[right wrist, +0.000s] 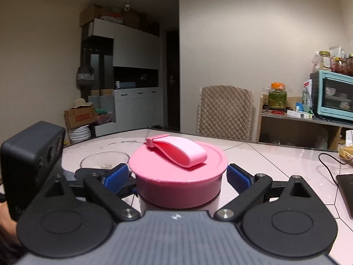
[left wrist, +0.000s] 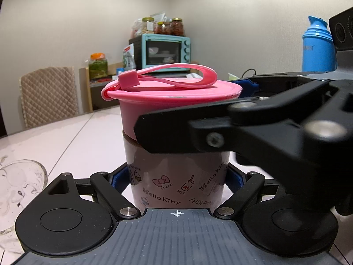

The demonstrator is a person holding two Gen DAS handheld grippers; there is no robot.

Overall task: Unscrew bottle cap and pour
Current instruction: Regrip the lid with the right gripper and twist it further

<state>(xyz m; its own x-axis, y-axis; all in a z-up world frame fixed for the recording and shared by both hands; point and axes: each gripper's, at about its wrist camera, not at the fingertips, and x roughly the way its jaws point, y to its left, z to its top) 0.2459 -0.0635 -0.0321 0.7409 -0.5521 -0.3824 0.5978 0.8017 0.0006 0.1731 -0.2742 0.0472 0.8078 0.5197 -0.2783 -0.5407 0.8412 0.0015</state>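
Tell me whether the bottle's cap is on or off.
On: the pink cap sits flat on the bottle, no gap showing.

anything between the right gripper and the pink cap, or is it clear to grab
Nothing visible stands in the way. The right gripper straddles the pink cap, a blue pad on each side, with small gaps still showing. The left gripper grips the bottle lower down, below the cap.

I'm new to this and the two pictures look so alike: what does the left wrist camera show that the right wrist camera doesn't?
Only the left view: the bottle's printed body, gripped by the left gripper, and a blue flask.
Only the right view: white cabinets, and the right gripper with its pads astride the cap, a gap showing.
Both: the pink cap, a glass bowl, the teal oven.
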